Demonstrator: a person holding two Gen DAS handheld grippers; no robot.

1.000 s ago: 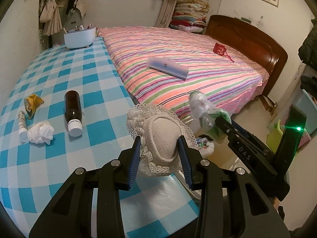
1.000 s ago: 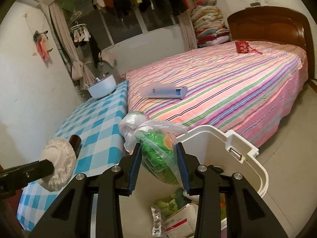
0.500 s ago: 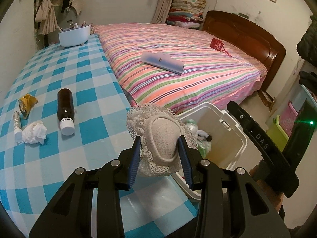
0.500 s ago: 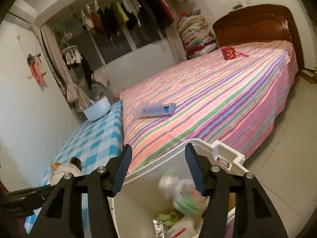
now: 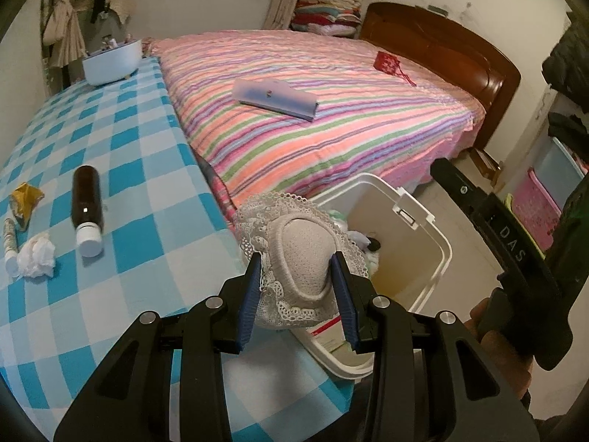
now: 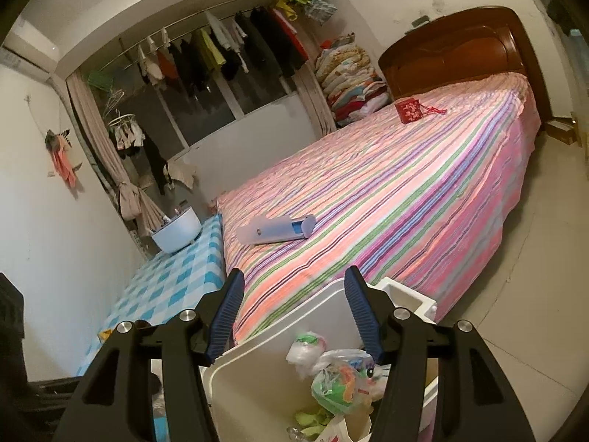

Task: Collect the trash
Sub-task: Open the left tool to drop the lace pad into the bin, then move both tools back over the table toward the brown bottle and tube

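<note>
Lace-trimmed pad (image 5: 299,254) sits clamped in the left hand-held gripper (image 5: 297,287), just above the white bin's (image 5: 440,243) near rim. Released early, it could catch that rim and land on the bench (image 5: 147,199). The right hand-held gripper (image 6: 294,313) stands apart, empty, over the bin, its bagged trash (image 6: 338,383) lying inside.

Bag (image 6: 340,383) — out of right tool (image 6: 294,316)

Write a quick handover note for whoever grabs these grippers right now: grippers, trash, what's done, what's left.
Left gripper: shut on the lace-trimmed pad, held over the white bin's near edge.
Right gripper: jaws just opened, nothing between them.
Done: bagged trash lies in the bin.
Left: drop the pad; then collect brown bottle, crumpled tissue, yellow wrapper and small tube from the checked table.
</note>
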